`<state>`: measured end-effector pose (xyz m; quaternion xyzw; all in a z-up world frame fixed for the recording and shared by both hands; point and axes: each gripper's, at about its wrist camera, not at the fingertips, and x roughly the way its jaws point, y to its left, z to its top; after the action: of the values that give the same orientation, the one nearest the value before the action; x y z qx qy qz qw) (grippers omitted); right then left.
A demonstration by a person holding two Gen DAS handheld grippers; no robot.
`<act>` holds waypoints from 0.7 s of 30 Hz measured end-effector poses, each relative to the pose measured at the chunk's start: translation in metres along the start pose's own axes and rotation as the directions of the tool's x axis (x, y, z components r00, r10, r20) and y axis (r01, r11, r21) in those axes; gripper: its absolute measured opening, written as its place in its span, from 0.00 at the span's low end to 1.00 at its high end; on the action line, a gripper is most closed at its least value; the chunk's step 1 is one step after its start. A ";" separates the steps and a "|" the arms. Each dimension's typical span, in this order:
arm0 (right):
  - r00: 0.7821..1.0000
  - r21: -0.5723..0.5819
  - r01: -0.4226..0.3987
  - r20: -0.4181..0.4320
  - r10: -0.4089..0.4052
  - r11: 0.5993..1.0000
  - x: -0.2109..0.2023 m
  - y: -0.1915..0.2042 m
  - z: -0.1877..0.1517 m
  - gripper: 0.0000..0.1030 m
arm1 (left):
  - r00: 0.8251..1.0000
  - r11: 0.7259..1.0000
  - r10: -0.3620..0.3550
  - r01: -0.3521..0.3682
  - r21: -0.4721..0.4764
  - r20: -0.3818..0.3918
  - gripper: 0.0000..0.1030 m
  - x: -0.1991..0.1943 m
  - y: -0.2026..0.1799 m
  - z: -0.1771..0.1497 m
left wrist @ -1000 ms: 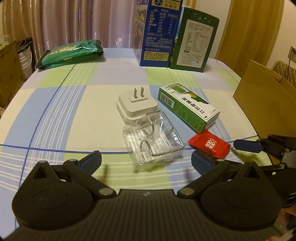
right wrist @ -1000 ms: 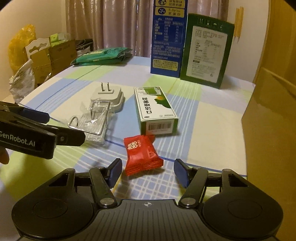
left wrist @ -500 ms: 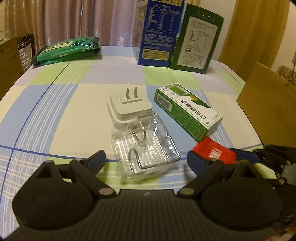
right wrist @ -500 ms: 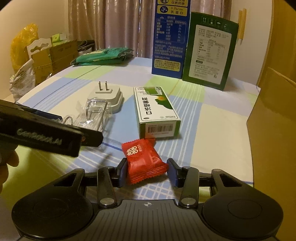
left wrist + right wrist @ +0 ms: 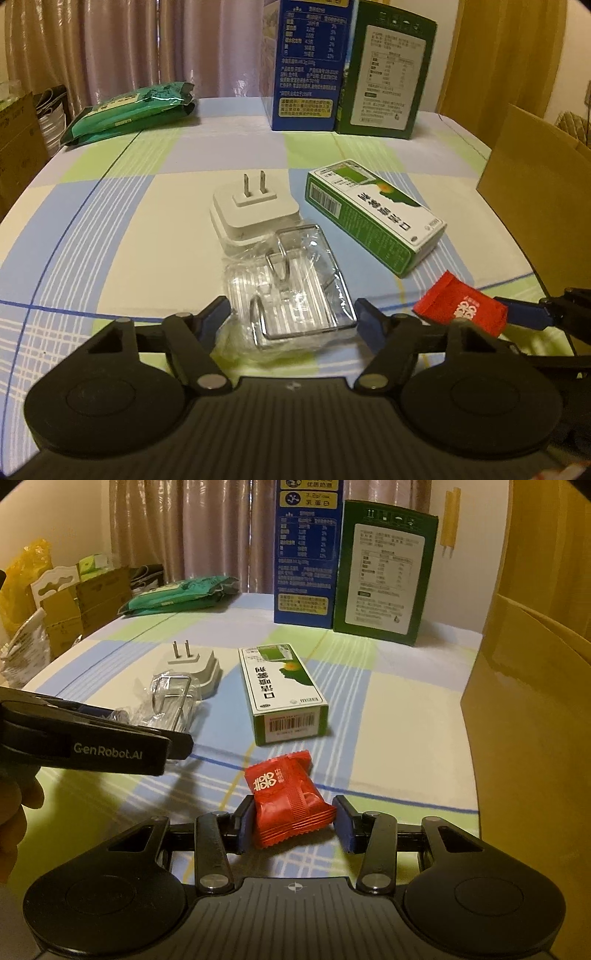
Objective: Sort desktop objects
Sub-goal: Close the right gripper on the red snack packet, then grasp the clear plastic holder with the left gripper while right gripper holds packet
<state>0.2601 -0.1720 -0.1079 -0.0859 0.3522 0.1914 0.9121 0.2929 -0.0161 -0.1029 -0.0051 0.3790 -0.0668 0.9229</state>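
On the checked tablecloth [image 5: 406,709], beside the tall brown cardboard box [image 5: 524,701], the clear plastic-wrapped wire rack [image 5: 291,291] lay straight ahead between the spread, empty jaws of the left gripper [image 5: 293,317], long axis pointing away. Nearer that box, the right gripper [image 5: 293,823] pinched the small red sweet packet [image 5: 288,797] across its width.

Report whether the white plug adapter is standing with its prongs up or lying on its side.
Prongs up. The white plug adapter rests flat on the tablecloth, both metal prongs pointing upward.
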 end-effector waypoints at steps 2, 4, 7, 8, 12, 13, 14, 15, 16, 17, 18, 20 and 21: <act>1.000 0.007 -0.001 -0.002 0.001 1.000 -0.006 0.001 -0.002 0.40 | 1.000 1.000 -0.008 0.008 0.017 -0.010 0.55 -0.007 -0.003 -0.002; 1.000 0.015 -0.001 -0.006 0.001 1.000 -0.013 0.002 -0.004 0.40 | 0.999 0.999 -0.029 0.030 0.027 -0.028 0.54 -0.015 -0.005 -0.007; 1.000 0.037 0.000 -0.012 0.001 0.999 -0.026 0.002 -0.007 0.40 | 0.997 0.996 -0.061 0.064 0.062 -0.057 0.53 -0.028 -0.010 -0.014; 1.000 0.045 -0.002 -0.015 0.002 0.999 -0.031 0.003 -0.009 0.40 | 0.995 0.994 -0.074 0.079 0.075 -0.069 0.53 -0.034 -0.012 -0.018; 1.000 0.055 -0.013 -0.020 0.014 0.998 -0.057 0.008 -0.019 0.40 | 0.982 0.980 -0.151 0.164 0.109 -0.116 0.53 -0.064 -0.021 -0.036; 1.000 0.055 -0.015 -0.023 0.017 0.998 -0.063 0.009 -0.022 0.40 | 0.979 0.976 -0.161 0.177 0.126 -0.126 0.53 -0.072 -0.024 -0.043; 1.000 0.053 -0.017 -0.025 0.018 0.998 -0.069 0.011 -0.025 0.40 | 0.978 0.973 -0.162 0.181 0.143 -0.133 0.53 -0.080 -0.027 -0.049; 0.999 0.051 -0.015 -0.027 0.016 0.999 -0.077 0.013 -0.030 0.40 | 0.978 0.969 -0.161 0.183 0.165 -0.136 0.53 -0.089 -0.030 -0.057; 0.999 0.053 -0.015 -0.030 0.016 0.998 -0.083 0.014 -0.034 0.40 | 0.979 0.967 -0.157 0.180 0.179 -0.133 0.53 -0.096 -0.033 -0.064; 0.999 0.058 -0.015 -0.035 0.017 0.998 -0.090 0.015 -0.040 0.40 | 0.981 0.967 -0.148 0.170 0.190 -0.124 0.54 -0.104 -0.036 -0.071; 0.999 0.063 -0.013 -0.041 0.015 0.998 -0.097 0.016 -0.045 0.40 | 0.985 0.968 -0.136 0.155 0.197 -0.109 0.55 -0.112 -0.038 -0.077; 0.999 0.071 -0.008 -0.049 0.011 0.997 -0.109 0.018 -0.058 0.40 | 0.991 0.972 -0.110 0.123 0.199 -0.076 0.61 -0.124 -0.041 -0.087; 0.999 0.075 -0.005 -0.050 0.009 0.997 -0.116 0.019 -0.064 0.40 | 0.993 0.974 -0.102 0.112 0.195 -0.064 0.64 -0.128 -0.042 -0.090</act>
<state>0.1344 -0.2064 -0.0775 -0.0554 0.3824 0.1790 0.9048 0.1346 -0.0375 -0.0749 0.0681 0.3941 -0.1539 0.9035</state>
